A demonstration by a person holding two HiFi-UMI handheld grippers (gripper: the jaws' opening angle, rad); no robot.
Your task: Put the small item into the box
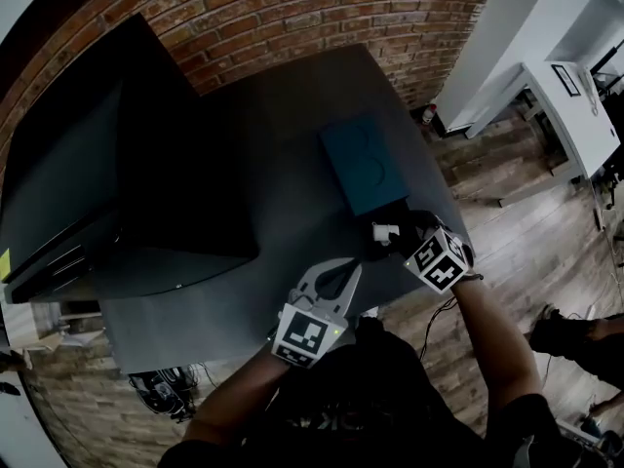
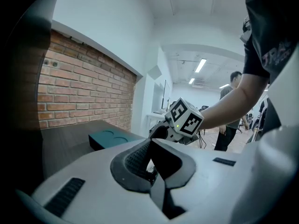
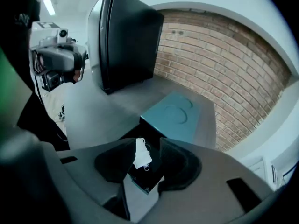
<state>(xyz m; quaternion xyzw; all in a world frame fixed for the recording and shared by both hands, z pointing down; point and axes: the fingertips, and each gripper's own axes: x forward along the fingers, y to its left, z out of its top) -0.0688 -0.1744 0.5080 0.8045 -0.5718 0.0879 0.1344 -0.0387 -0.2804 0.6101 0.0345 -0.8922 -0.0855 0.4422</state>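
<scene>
A teal box [image 1: 363, 162] [image 3: 174, 115] [image 2: 112, 138] lies on the dark table [image 1: 283, 135]; its black compartment [image 3: 147, 178] is pulled open at the near end. The small white item [image 3: 141, 154] [image 1: 383, 232] shows between my right gripper's [image 3: 147, 143] [image 1: 398, 230] jaws, over that compartment. The item is close to the left pad, and a dark gap separates it from the right pad. My left gripper [image 1: 343, 263] [image 2: 150, 143] hovers at the table's near edge, its tips together and nothing in them. The right gripper's marker cube [image 2: 185, 117] is straight ahead of it.
A large black monitor [image 1: 117, 164] [image 3: 124, 36] fills the table's left side. A brick wall [image 1: 322, 8] backs the table. To the right are wooden floor [image 1: 546, 222] and a white desk [image 1: 570, 96]. A person [image 2: 231, 111] stands in the room beyond.
</scene>
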